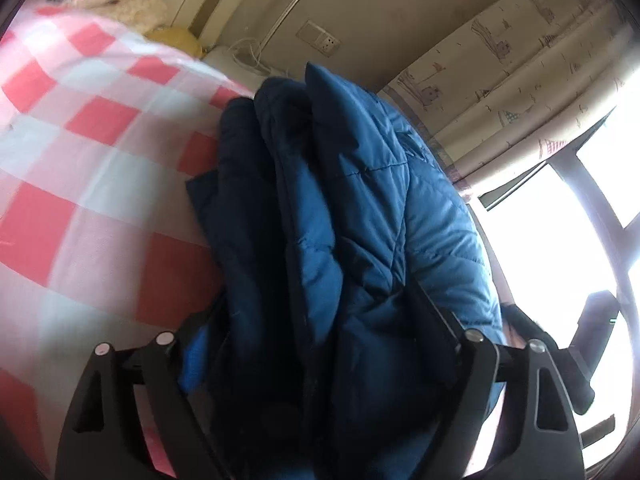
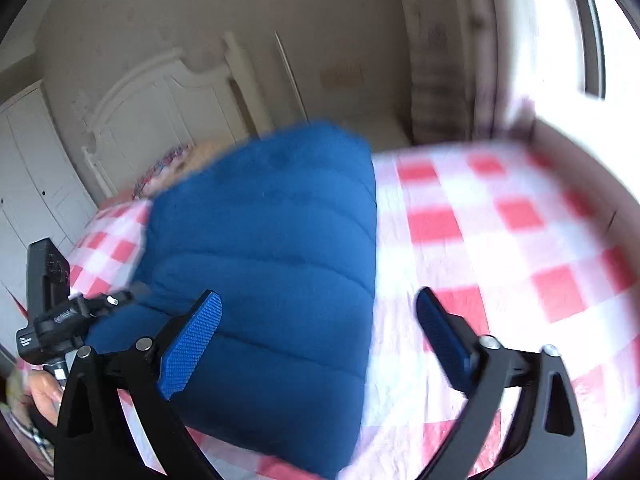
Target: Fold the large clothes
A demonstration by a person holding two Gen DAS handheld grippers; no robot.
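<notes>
A blue quilted jacket [image 1: 360,208] lies bunched in thick folds on the red-and-white checked bed sheet [image 1: 88,168]. My left gripper [image 1: 312,304] stands wide with the jacket's folds filling the gap and draping over both fingers; the pads are mostly hidden. In the right wrist view the jacket [image 2: 272,240] is a smooth folded block on the sheet [image 2: 480,240]. My right gripper [image 2: 318,294] hovers open over its right edge, the left pad [image 2: 192,344] above the jacket and the right pad [image 2: 444,340] above the sheet. Nothing is pressed between them.
A white headboard [image 2: 152,92] and wardrobe doors [image 2: 28,168] stand behind the bed. A patterned curtain [image 1: 512,80] and a bright window [image 1: 560,240] are at the right. Pillows [image 1: 132,4] lie at the bed's head. A hand [image 2: 44,396] holds the other device [image 2: 46,280] at the jacket's left.
</notes>
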